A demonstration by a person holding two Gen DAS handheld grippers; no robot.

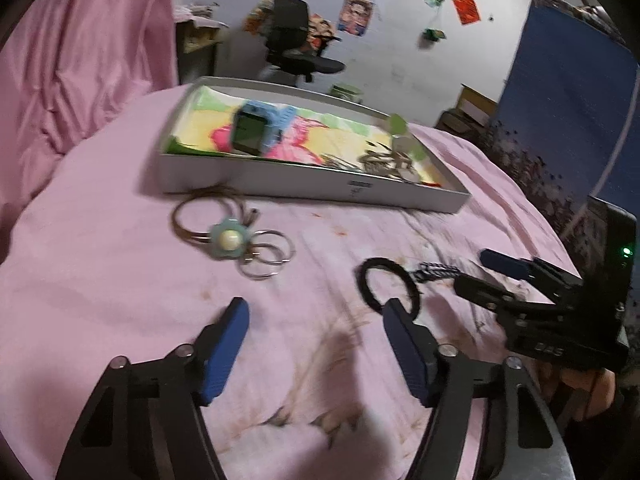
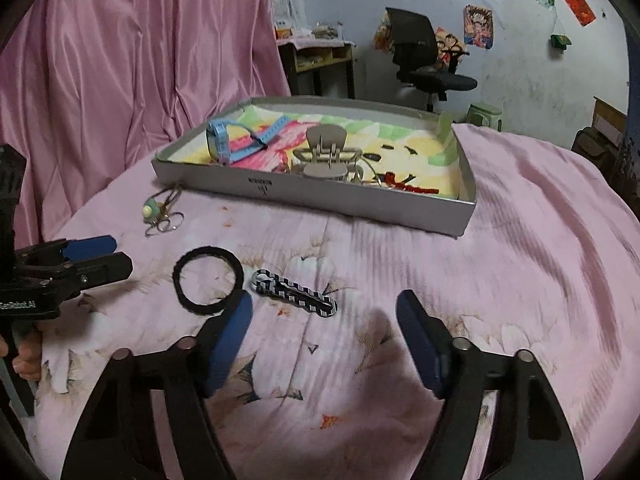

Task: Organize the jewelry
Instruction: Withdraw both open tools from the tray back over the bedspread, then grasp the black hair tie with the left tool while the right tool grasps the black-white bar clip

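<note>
A white shallow box (image 2: 360, 204) with a colourful lining stands on the pink cloth and holds a blue watch (image 2: 224, 140) and metal trinkets (image 2: 326, 156). It also shows in the left wrist view (image 1: 280, 188) with the watch (image 1: 256, 128). On the cloth lie a black hair ring (image 2: 208, 280), a black-and-white striped clip (image 2: 296, 292) and a green flower charm with metal rings (image 2: 160, 212). The charm (image 1: 230, 240) and the black ring (image 1: 390, 284) show in the left wrist view. My left gripper (image 1: 314, 320) is open and empty. My right gripper (image 2: 324, 314) is open, just before the clip.
A pink curtain (image 2: 140, 60) hangs at the left. A black office chair (image 2: 424, 60) and a shelf (image 2: 320, 56) stand behind the table by a wall with posters. A blue panel (image 1: 568, 100) stands at the right.
</note>
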